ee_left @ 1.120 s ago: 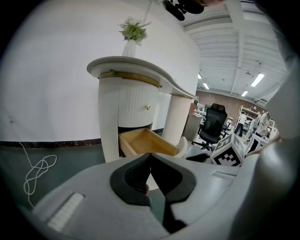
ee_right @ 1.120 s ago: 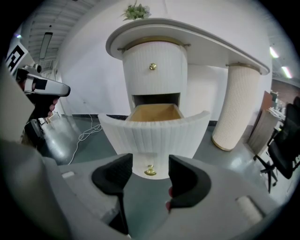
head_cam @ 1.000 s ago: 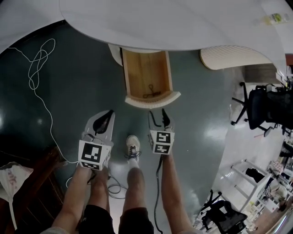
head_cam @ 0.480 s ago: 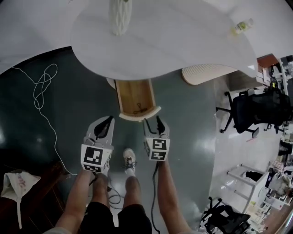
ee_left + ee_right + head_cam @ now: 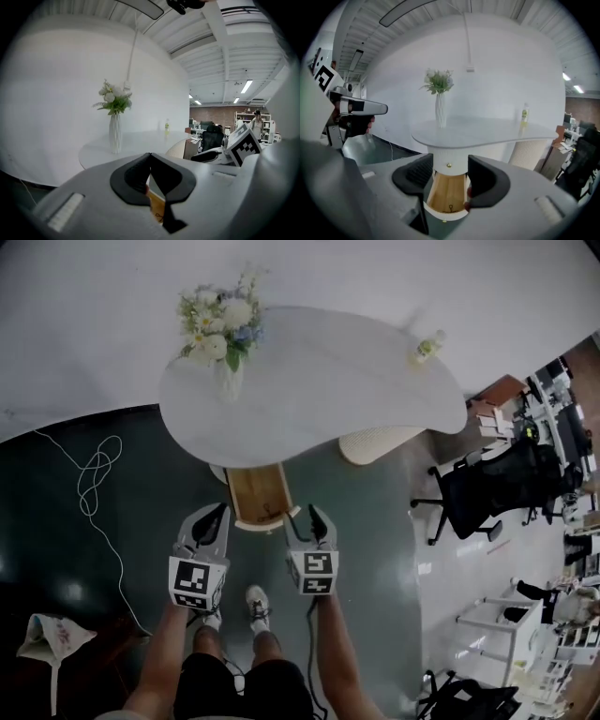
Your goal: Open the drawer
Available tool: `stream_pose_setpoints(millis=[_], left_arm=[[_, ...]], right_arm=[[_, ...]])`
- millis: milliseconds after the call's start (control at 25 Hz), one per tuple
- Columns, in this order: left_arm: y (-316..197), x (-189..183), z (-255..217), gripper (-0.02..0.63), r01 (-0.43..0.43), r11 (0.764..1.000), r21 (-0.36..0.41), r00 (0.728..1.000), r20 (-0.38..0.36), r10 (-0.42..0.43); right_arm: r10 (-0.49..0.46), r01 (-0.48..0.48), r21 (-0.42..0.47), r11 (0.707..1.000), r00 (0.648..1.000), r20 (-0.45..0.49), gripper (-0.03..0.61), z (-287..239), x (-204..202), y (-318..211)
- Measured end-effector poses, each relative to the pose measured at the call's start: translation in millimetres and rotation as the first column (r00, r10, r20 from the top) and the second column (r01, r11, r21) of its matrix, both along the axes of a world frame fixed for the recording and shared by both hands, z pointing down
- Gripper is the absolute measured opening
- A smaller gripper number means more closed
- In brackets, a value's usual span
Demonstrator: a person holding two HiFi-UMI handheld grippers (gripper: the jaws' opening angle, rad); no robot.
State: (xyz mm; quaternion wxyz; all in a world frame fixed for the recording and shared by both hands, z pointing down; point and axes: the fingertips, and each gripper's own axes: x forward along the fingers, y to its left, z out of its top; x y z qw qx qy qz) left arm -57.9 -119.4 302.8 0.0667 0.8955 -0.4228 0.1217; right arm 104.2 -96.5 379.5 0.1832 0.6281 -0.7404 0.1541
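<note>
- Head view: the wooden drawer [image 5: 257, 493] is pulled out of the pedestal under the white table [image 5: 328, 399], with its curved white front towards me.
- The left gripper [image 5: 218, 512] and right gripper [image 5: 313, 513] hang over the dark floor, one either side of the drawer front. They're just beside it, and I can't tell if either touches it.
- On the tabletop there's a vase of flowers [image 5: 225, 343] on the left and a small bottle [image 5: 427, 346] on the right. A white cable [image 5: 94, 474] loops on the floor to the left, and a black office chair [image 5: 478, 493] stands to the right.
- Left gripper view: the left gripper's [image 5: 150, 157] black pads meet at the tips, leaving only a thin wedge behind them, and nothing is gripped. A sliver of the drawer [image 5: 157, 206] wood shows through the wedge. The vase [image 5: 115, 133] and bottle [image 5: 166, 126] are on the table beyond.
- Right gripper view: the right gripper [image 5: 450, 176] has its jaws clearly apart and holds nothing. The open drawer [image 5: 447, 192] is framed in the gap, well clear of the pads, with a small dark looped item lying inside. A brass knob [image 5: 449, 165] sits on the pedestal above it.
</note>
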Motion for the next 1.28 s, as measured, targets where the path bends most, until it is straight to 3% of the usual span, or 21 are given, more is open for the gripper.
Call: stream_pose_setpoints(millis=[240,560,920,1280], left_arm=[[2.4,1.6,-70.8,0.011,0.016,0.998,0.062,0.999,-0.034,-0.014],[11.0,-5.3,-129.2,0.011,0.040,0.995,0.097,0.998,-0.054,-0.035],[23.2,-16.9,-176.1,0.011,0.057,0.988,0.147,0.997,-0.055,-0.050],[44.1,-32.7,-200.3,0.011,0.078,0.981,0.180,0.996,-0.058,-0.068]], right_arm=[[0.025,-0.024,0.088,0.996,1.000,-0.012,0.222,-82.5,13.4,2.1],[0.040,-0.035,0.179,0.983,0.999,-0.025,0.201,-161.9,18.3,11.7],[0.044,-0.034,0.261,0.965,0.998,-0.033,0.169,-219.0,9.0,29.7],[0.066,-0.048,0.338,0.940,0.997,-0.042,0.097,-255.0,7.9,56.0]])
